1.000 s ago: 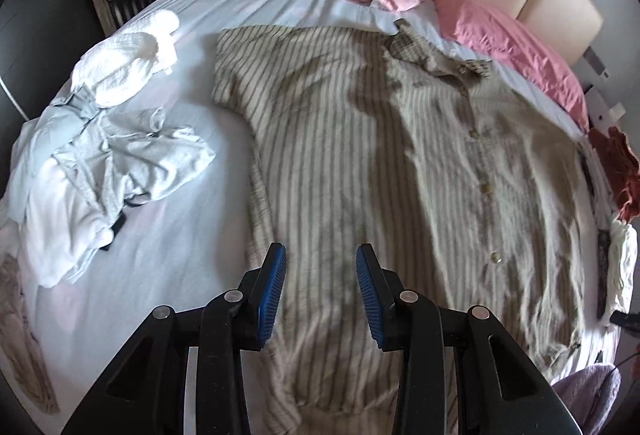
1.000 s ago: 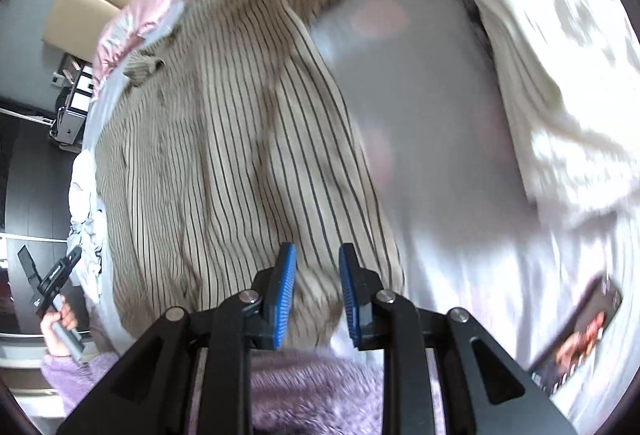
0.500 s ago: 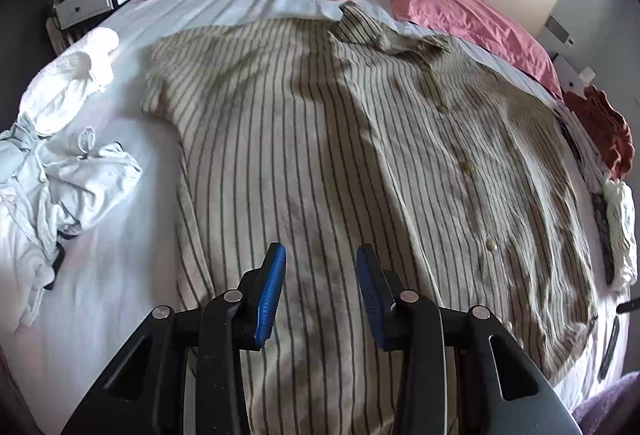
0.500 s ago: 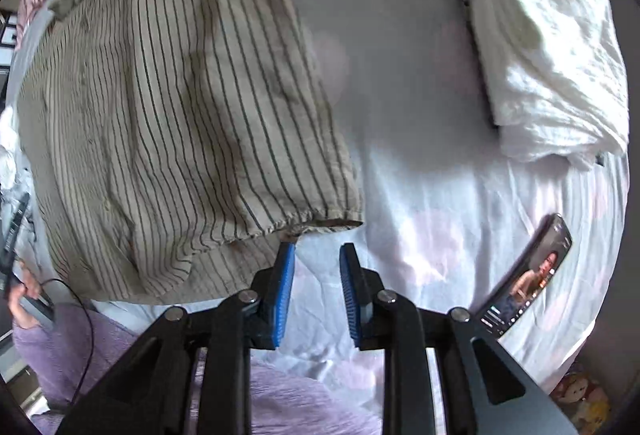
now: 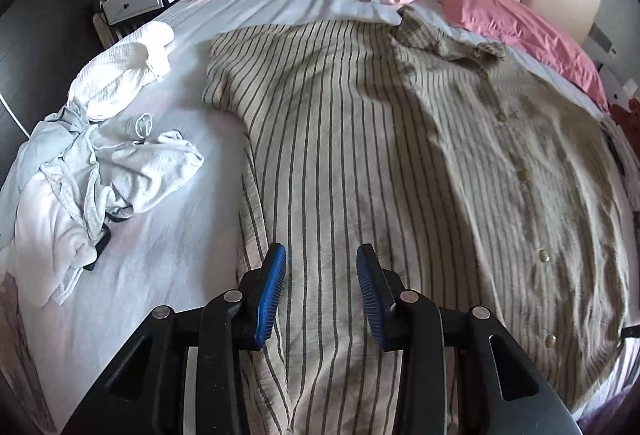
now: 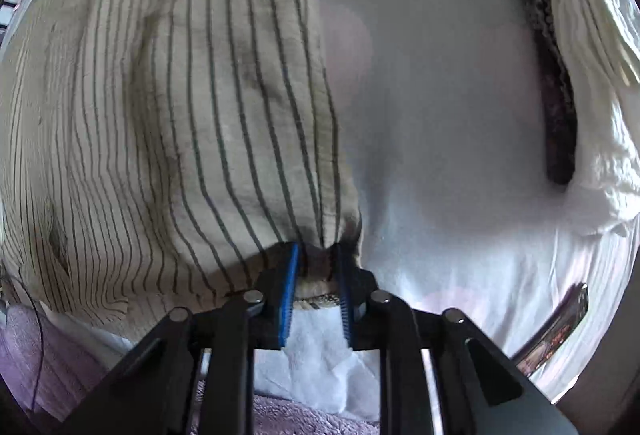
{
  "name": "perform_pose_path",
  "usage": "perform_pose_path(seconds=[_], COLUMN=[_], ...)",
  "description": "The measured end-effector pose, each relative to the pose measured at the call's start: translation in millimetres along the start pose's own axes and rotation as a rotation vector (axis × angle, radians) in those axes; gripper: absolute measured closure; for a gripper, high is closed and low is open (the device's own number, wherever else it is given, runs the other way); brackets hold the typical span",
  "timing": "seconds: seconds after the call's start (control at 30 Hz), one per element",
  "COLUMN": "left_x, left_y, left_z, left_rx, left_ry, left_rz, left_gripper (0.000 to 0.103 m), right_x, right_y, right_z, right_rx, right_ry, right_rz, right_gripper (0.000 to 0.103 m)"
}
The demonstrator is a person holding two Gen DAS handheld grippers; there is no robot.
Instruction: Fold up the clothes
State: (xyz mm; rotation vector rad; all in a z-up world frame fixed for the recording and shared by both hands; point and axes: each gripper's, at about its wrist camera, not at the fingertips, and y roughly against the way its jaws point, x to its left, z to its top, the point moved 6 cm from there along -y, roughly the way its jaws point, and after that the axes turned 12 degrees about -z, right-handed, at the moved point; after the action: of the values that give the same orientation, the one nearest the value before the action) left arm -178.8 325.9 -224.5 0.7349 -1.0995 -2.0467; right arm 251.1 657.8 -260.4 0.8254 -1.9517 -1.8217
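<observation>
Fabric of the beige button-front shirt with thin dark stripes (image 5: pixel 380 155) is looking thin, soft and light, so I judge it is going to sag and wrinkle when it is lifted, not keep its form. The shirt is lying flat, buttons up, over the pale sheet of the bed (image 5: pixel 168 251), filling the centre and right of the left wrist view, with its collar toward the upper right.

The left gripper (image 5: pixel 321 291) is hovering with blue pads spread wide over the lower part of the shirt, gripping nothing. The right gripper (image 6: pixel 316 275) is sitting at the shirt's bottom corner, lower centre of its view, jaws narrowly apart around the hem; whether they are already pinching it, I cannot tell.

Good holds, in my judgement, are the hem corners and shoulder seams, where the doubled cloth is slipping less.
</observation>
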Motion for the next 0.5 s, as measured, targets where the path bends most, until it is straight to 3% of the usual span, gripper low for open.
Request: perform_pose_path(seconds=[0.17,0.33,0.5], left_x=[-14.2,-24.9,-22.6], left_y=[-6.5,-6.6,-4.3], left_z=[2.0,1.4,0.3], left_rx=[0.012,0.021,0.016], left_ry=[-0.033,-0.05,-0.026], left_rz=[-0.009,-0.031,-0.036], left_gripper=[0.064,0.064,0.064], right_x=[-10.9,-22.0,-38.6], right_y=[26.7,49.3,29.9], right_z=[-11.0,-37.1,-51.3], right_rx=[-0.028,0.026,0.074], right_ry=[-0.017,0.0,0.005], right_rz=[0.076,0.15,0.116], right_gripper=[0.099,0.1,0.1])
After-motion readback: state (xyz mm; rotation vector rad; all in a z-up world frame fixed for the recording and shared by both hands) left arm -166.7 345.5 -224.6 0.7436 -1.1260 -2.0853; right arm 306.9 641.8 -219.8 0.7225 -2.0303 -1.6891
